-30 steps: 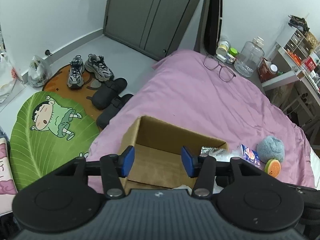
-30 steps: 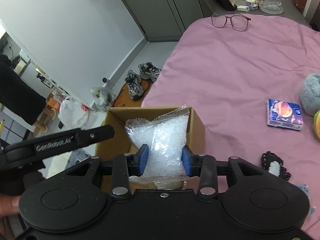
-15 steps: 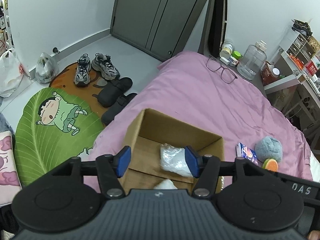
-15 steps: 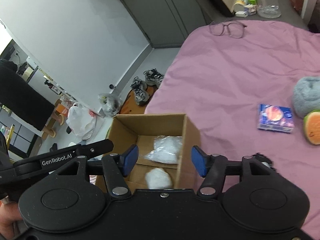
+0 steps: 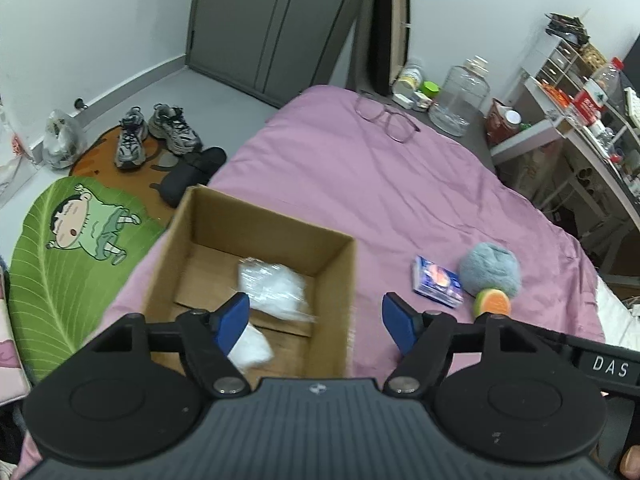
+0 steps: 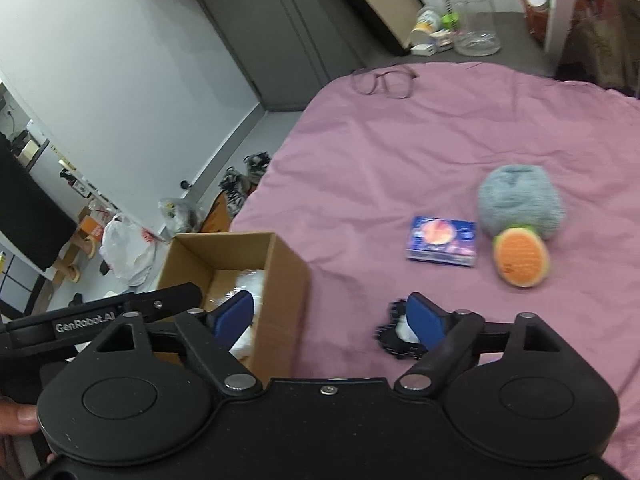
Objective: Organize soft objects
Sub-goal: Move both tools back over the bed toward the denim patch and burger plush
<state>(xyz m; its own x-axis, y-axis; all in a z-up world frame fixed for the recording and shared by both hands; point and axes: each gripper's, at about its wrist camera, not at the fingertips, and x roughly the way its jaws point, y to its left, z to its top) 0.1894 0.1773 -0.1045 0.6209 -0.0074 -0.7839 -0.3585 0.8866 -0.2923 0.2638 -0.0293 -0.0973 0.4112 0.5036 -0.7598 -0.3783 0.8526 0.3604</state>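
An open cardboard box [image 5: 332, 280] [image 6: 292, 276] sits on the pink bed near its left edge. Inside lie a clear bag of white filling [image 5: 272, 288] and a white soft lump [image 5: 250, 346]. My left gripper [image 5: 316, 320] is open and empty above the box's right wall. My right gripper [image 6: 330, 318] is open and empty, to the right of the box. A grey fluffy ball [image 6: 518, 200], an orange-and-green plush slice [image 6: 520, 258] and a blue tissue pack [image 6: 442, 240] lie on the bed to the right. A black lacy item [image 6: 394, 334] lies behind my right finger.
Glasses [image 5: 386, 118] lie at the far end of the bed [image 5: 360, 184]. Shoes [image 5: 156, 134] and a green cartoon mat [image 5: 68, 248] are on the floor at left. A big clear jar [image 5: 464, 100] and cluttered shelves [image 5: 580, 92] stand at the back right.
My right gripper let go of the bag of white filling, which now lies in the box, then opened wide and swung right. My left gripper also shifted right.
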